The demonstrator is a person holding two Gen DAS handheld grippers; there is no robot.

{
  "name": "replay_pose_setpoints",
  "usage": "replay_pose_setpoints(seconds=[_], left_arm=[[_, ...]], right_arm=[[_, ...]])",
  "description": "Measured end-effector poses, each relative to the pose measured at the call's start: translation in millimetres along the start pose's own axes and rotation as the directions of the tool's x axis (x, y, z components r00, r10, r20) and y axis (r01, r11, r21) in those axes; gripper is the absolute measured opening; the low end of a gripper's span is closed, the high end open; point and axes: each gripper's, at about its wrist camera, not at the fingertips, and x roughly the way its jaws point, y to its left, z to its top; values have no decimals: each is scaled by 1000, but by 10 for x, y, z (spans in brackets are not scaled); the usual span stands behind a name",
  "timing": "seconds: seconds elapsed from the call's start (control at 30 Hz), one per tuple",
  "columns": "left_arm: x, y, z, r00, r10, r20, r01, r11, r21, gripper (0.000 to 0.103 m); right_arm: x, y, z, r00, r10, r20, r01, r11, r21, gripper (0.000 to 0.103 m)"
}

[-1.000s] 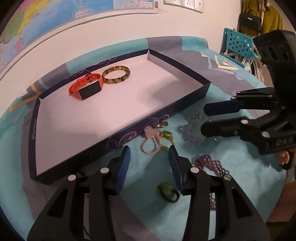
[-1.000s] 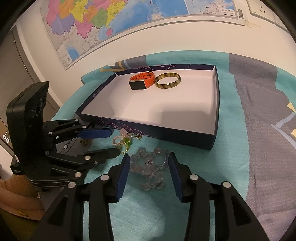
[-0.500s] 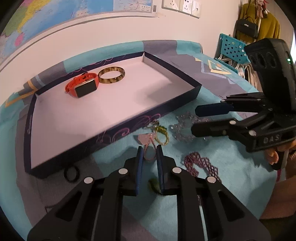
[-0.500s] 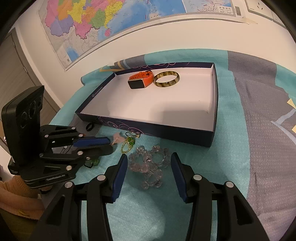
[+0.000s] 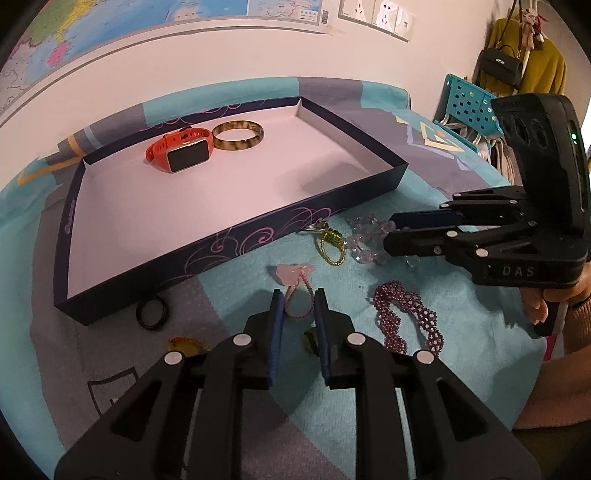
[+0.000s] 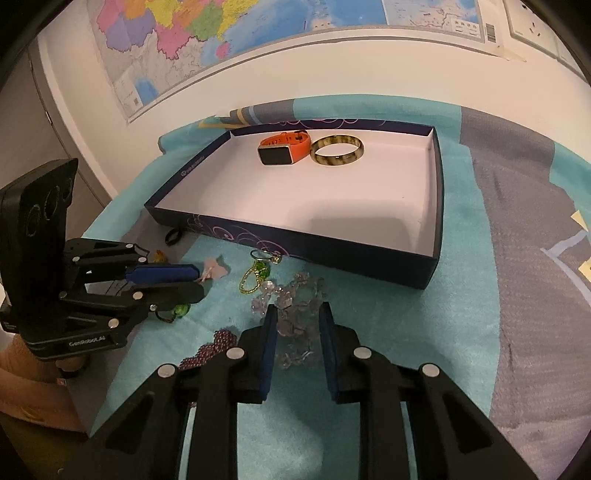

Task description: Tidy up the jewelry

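Teal-and-grey cloth on the table [image 5: 461, 369], wall map behind. Loose jewelry lies in front of the navy tray [image 5: 236, 236]; orange watch [image 5: 183, 149] and bangle [image 5: 238, 136] already inside. Left gripper [image 5: 298, 308] pinches the pink cord charm [image 5: 295, 291]. Right gripper [image 6: 297, 325] has just been closing, jaws now around the clear crystal bracelet [image 6: 295, 299]. Step: double pickup. Next: lift both clear, carry over the tray wall, release on bare floor.

A wall map [image 6: 236, 40] hangs above sockets [image 5: 384, 18].
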Motion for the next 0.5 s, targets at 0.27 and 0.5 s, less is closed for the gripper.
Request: replay_pose_setpoints(seconds=[0.27, 0.5], left_arm=[[-92, 36, -4, 1000, -5, 24, 6, 1000, -31, 15], [-257, 65, 49, 998, -25, 66, 29, 998, -56, 4]], right_arm=[[-184, -58, 51, 998, 49, 48, -51, 998, 40, 15], [-332, -41, 145, 992, 80, 94, -85, 995, 53, 14]])
